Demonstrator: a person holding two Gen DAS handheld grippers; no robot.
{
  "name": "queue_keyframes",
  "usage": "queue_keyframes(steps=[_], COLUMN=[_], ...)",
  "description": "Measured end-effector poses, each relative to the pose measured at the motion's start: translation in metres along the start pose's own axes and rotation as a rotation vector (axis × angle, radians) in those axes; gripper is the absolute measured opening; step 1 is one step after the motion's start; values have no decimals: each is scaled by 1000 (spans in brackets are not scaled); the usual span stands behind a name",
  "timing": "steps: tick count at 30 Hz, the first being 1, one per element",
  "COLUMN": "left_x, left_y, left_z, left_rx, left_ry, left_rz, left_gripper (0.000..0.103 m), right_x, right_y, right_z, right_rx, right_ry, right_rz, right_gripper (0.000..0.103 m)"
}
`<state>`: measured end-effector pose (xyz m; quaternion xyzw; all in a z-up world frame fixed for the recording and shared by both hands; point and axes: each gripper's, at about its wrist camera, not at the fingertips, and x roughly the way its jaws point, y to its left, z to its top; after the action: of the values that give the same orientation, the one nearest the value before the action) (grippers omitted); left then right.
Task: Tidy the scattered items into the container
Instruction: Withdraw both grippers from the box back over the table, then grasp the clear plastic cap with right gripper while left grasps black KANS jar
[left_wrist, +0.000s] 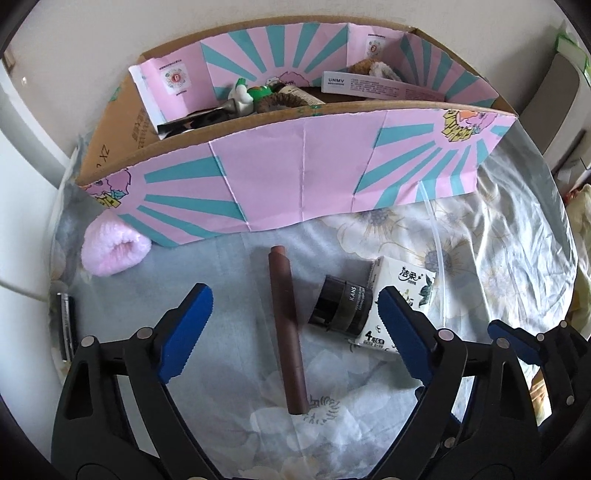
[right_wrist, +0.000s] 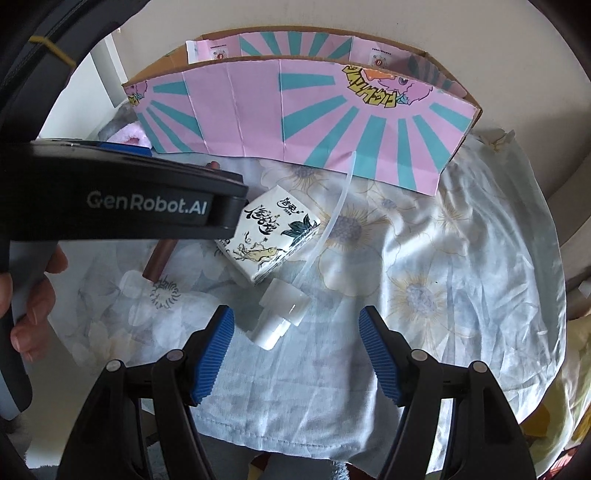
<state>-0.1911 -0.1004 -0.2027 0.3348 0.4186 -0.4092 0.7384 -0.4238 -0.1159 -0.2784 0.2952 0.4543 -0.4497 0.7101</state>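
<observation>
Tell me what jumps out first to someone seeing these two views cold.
The pink cardboard box with teal rays dominates the far side of the flowered cloth, already holding odds and ends. In front of it, a brown pen-like tube lies between the open fingers of the left hand-held gripper, beside a dark jar and tissue pack. The right hand-held gripper stands open by a white pump cap.

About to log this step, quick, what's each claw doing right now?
Left claw: open, empty, straddling the brown pen.
Right claw: open, empty, just short of the white pump cap.
</observation>
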Motion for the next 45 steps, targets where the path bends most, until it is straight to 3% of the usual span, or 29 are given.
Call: queue_keyframes(steps=[26, 30, 37, 43, 45], left_x=[5, 10, 10, 8, 7], left_y=[-2, -1, 2, 1, 1], left_z=[-9, -12, -13, -13, -13], left_rx=[5, -8, -20, -17, -17], left_ry=[17, 34, 34, 35, 35], left_rz=[-18, -30, -46, -65, -74], left_gripper=[87, 79, 75, 60, 54], right_x=[4, 3, 3, 2, 2], right_y=[3, 4, 6, 12, 14], right_z=[0, -1, -2, -2, -1], right_rx=[-2, -2, 3, -3, -8], right_ry=[9, 9, 11, 6, 8], right_rz=[4, 5, 6, 2, 9], right_gripper=[66, 66, 66, 65, 56])
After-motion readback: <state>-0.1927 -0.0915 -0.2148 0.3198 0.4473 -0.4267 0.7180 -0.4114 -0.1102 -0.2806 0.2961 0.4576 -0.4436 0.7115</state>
